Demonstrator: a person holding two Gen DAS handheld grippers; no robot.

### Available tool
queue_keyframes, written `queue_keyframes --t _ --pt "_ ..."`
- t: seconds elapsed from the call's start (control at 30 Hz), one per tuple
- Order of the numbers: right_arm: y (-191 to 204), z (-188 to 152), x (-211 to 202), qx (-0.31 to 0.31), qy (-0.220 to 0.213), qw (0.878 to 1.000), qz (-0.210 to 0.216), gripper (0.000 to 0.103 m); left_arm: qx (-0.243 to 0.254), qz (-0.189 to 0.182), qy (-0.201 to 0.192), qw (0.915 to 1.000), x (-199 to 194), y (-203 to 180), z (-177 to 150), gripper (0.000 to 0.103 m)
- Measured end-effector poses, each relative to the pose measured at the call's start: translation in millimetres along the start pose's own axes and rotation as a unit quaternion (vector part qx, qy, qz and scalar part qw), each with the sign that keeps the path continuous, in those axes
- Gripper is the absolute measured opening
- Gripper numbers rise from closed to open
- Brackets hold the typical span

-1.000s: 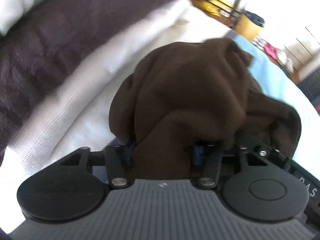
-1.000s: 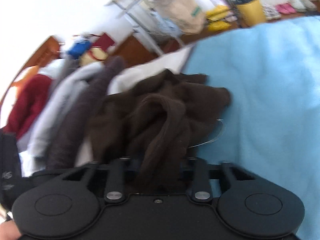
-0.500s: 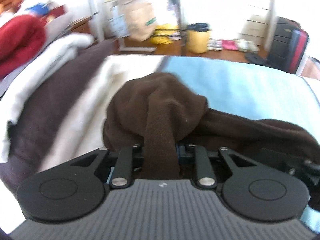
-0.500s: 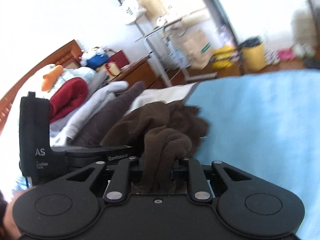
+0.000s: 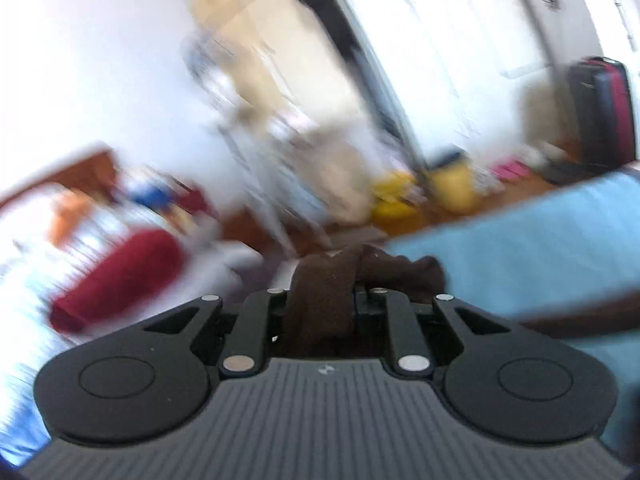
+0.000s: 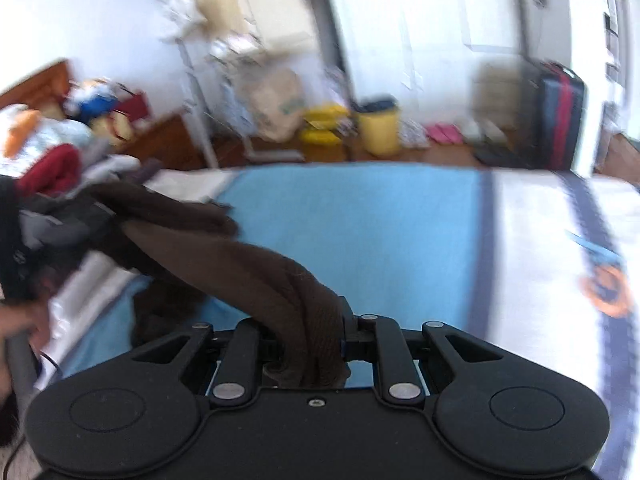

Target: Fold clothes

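Observation:
A dark brown knit garment [image 6: 224, 256] hangs above the light blue blanket [image 6: 360, 232] on the bed. In the right wrist view my right gripper [image 6: 312, 344] is shut on a bunched part of it. From there the cloth runs up and to the left, to the dark body of the left gripper at the frame's edge, held by a person's hand [image 6: 18, 316]. The left wrist view is blurred. In it my left gripper [image 5: 320, 300] is shut on a fold of the brown garment [image 5: 404, 270], which hides the fingertips.
Other clothes are piled at the left of the bed, among them a red garment [image 6: 52, 168] and grey and white ones. White patterned bedding [image 6: 540, 240] lies right of the blanket. Beyond the bed stand a metal rack, a yellow bin [image 6: 378, 128] and a dark suitcase [image 6: 560, 116].
Both grippers have risen and swung away from the clothes pile, with the brown garment in them. It was a heap on the bed and now hangs stretched between them.

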State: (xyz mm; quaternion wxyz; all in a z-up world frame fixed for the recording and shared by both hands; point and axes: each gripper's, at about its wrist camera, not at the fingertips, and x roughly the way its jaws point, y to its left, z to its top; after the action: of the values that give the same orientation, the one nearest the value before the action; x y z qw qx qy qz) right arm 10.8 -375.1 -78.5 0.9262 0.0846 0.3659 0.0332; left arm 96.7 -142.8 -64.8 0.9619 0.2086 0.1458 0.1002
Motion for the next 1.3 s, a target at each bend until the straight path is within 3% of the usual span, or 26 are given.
queue_keyframes --t 0.1,0.23,0.37,0.47,0.53,0.63,0.7,0.77,0.83,0.9,1.0,1.13,1.2,1.3 --pt "-25.8 -1.8 -28.7 0.005 0.008 1.000 -0.021 0.020 -0.038 -0.067 0.021 0.9968 -1.9 9.7 -4.3 0.017" --pt "-49.3 -7.4 -56.4 0.000 0.011 0.999 -0.045 0.019 -0.030 -0.139 0.033 0.9893 -11.9 -8.6 -12.0 0.016" --pt "-92.8 -9.9 -70.2 0.037 0.008 0.998 -0.043 0.019 -0.078 -0.236 -0.036 0.9678 -48.3 -26.6 -6.3 0.016" --pt "-135.0 -9.9 -88.7 0.081 -0.014 0.995 -0.063 0.019 -0.036 -0.257 -0.074 0.9630 -69.7 -59.9 6.9 0.016" --pt "-163.4 -8.1 -105.6 0.115 -0.041 0.989 -0.079 0.019 -0.048 -0.298 -0.071 0.9506 -80.7 -69.5 17.3 0.016" --pt "-200.4 -16.8 -126.9 0.155 -0.077 0.980 -0.098 0.019 -0.068 -0.365 -0.043 0.9275 -94.5 -78.4 34.1 0.029" --pt "-228.7 -33.6 -127.0 0.187 -0.086 0.971 -0.119 0.019 -0.080 -0.375 -0.028 0.9233 -101.6 -86.7 38.9 0.050" --pt "-253.9 -57.5 -118.2 0.218 -0.080 0.960 -0.156 0.019 -0.050 -0.381 -0.024 0.9229 -103.9 -95.3 33.1 0.054" --pt "-273.5 -76.9 -106.7 0.241 -0.057 0.952 -0.178 0.019 -0.015 -0.366 -0.034 0.9300 -103.9 -96.8 17.1 0.055" --pt "-282.2 -88.2 -101.0 0.242 -0.051 0.951 -0.188 0.018 0.007 -0.346 -0.034 0.9378 -93.7 -91.4 0.2 0.063" --pt "-282.9 -89.1 -102.2 0.224 -0.050 0.951 -0.206 0.018 -0.005 -0.325 0.045 0.9446 -61.7 -76.6 -10.2 0.067" --pt "-295.9 -83.4 -112.5 0.246 -0.082 0.937 -0.235 0.018 -0.110 -0.344 0.150 0.9202 -7.0 -50.6 -29.8 0.067" --pt "-303.2 -85.0 -106.9 0.248 -0.063 0.936 -0.241 0.025 -0.144 -0.335 0.182 0.9133 13.5 -42.5 -37.1 0.067" --pt "-303.4 -94.0 -91.4 0.245 0.005 0.942 -0.230 0.039 -0.166 -0.323 0.209 0.9079 32.4 -35.6 -46.2 0.067"
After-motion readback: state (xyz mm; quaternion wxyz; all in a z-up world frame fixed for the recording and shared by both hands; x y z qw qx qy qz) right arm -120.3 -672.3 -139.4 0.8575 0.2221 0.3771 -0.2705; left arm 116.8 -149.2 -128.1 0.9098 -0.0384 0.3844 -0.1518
